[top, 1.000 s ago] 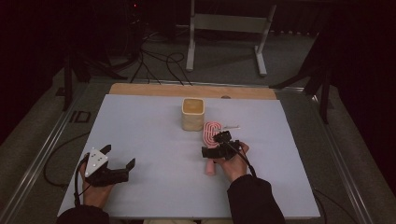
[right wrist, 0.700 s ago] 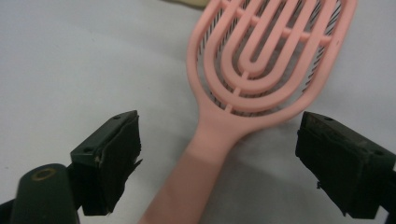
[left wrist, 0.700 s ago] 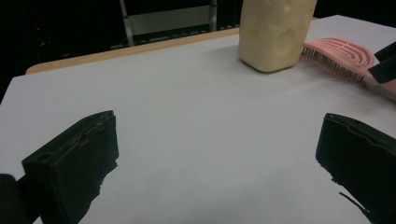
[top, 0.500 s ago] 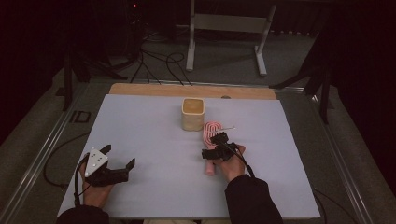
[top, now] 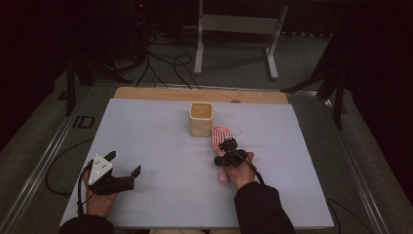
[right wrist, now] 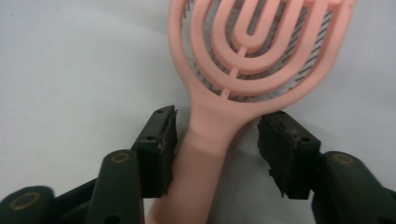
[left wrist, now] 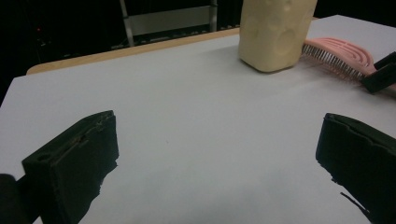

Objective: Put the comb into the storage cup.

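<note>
In the high view, a pink hairbrush (top: 221,139) is seen lying flat on the white table top (top: 156,131), right of the middle and well in from the right edge, its head toward the far edge and just beside a cream-coloured block-shaped container (top: 201,119). The right gripper (top: 227,148) is held over the neck of the brush, where the handle meets the head. The left gripper (top: 124,164) is rested near the near left corner, well apart from the brush, with its jaws spread wide and nothing between them.

In the left gripper view, the two black jaws are shown far apart over bare table. The cream container (left wrist: 275,32) is seen toward the far edge, with the bristled head of the hairbrush (left wrist: 338,53) just beside it.

In the right gripper view, the hairbrush (right wrist: 238,88) is seen from above, bristles downward, its neck set between the jaws. The jaws have just been closing. The left jaw is at or very near the handle; a clear gap is left at the right jaw, so the brush is not yet clamped.
</note>
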Tool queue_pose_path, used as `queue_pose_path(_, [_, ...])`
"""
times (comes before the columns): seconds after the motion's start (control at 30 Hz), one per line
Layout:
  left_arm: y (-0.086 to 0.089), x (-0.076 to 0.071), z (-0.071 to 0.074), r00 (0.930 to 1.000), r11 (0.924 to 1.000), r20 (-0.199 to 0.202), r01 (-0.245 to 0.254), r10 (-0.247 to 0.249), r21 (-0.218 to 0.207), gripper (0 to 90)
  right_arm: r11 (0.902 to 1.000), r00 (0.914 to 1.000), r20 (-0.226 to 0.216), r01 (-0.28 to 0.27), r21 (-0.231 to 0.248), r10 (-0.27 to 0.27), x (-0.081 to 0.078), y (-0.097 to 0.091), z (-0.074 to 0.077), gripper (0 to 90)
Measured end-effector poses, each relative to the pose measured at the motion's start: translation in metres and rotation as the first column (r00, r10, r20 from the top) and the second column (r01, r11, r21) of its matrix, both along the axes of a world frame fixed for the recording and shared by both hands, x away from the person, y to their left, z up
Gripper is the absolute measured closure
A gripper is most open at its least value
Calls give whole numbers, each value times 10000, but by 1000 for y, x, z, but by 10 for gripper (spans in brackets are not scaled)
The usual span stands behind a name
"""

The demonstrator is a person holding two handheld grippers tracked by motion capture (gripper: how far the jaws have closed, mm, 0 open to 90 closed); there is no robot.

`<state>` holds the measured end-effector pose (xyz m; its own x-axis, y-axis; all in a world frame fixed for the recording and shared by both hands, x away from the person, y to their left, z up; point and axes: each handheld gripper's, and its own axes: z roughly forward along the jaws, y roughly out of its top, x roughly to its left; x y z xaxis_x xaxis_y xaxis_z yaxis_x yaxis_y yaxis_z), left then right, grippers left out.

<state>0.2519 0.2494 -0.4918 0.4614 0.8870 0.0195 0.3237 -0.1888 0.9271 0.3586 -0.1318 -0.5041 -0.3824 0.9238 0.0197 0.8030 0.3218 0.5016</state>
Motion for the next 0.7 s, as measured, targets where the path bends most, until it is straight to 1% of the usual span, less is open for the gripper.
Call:
queue_pose_path(0.1, [0, 0, 0, 10000, 10000, -11, -4, 4, 4, 0, 9999, 10000, 25, -21, -161, 21, 0, -3, 1, 566])
queue_pose_path(0.17, [0, 0, 0, 10000, 10000, -14, 7, -7, 18, 0, 10000, 10000, -74, 2, -3, -2, 1, -6, 1, 588])
queue_pose_path(0.4, [-1, 0, 0, 10000, 10000, -29, 10, -10, 52, 0, 9991, 9994, -352, 69, 429, -54, 5, -13, 2, 614])
queue_pose_path(0.47, [-1, 0, 0, 10000, 10000, -48, 7, -7, 48, 0, 9979, 9989, -465, 89, 640, -60, 6, -15, 2, 615])
queue_pose_path(0.63, [-1, 0, -1, 10000, 10000, -61, 11, -11, 68, 0, 9971, 9985, -535, 104, 758, -64, 7, -18, 2, 633])
queue_pose_path(0.7, [-1, 0, -1, 10000, 10000, -62, -4, 4, 58, 0, 9941, 9976, -663, 282, 1043, -213, 8, -20, 2, 646])
